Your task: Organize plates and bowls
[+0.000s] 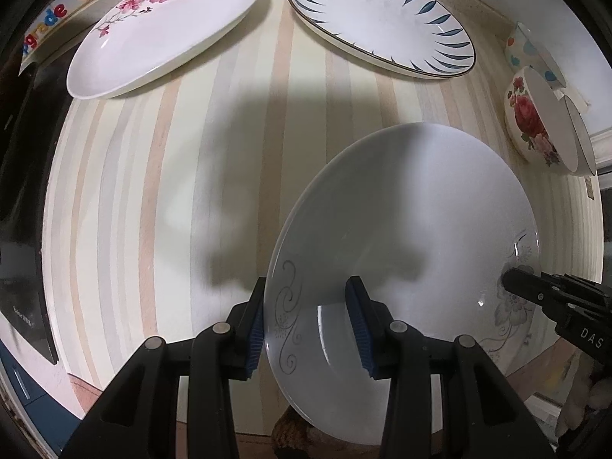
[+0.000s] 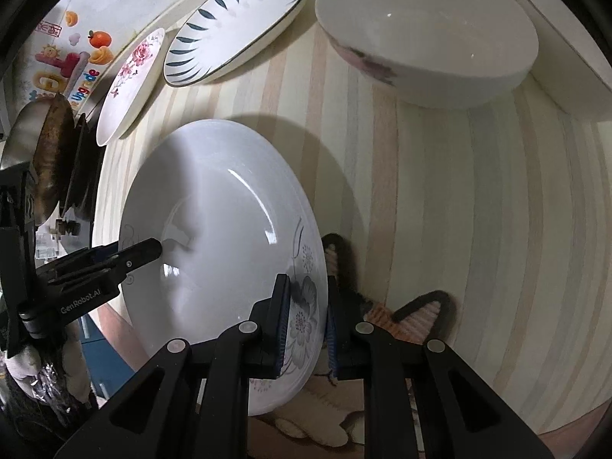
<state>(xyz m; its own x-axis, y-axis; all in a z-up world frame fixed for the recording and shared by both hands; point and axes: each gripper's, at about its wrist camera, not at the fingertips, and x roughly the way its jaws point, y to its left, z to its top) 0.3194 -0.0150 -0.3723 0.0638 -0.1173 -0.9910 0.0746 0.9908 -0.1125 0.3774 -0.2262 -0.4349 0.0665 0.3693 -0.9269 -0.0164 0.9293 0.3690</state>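
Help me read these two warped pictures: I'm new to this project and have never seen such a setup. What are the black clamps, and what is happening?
A person holds two hand-held clamps, each carrying a wide-angle camera that looks along its fingers. One picture comes from the left gripper, the other from the right gripper. Both are shut on opposite rims of one grey-flowered plate. On the striped table lie a pink-flowered plate, a blue-leaf plate and a rose bowl, with further bowls beside it.
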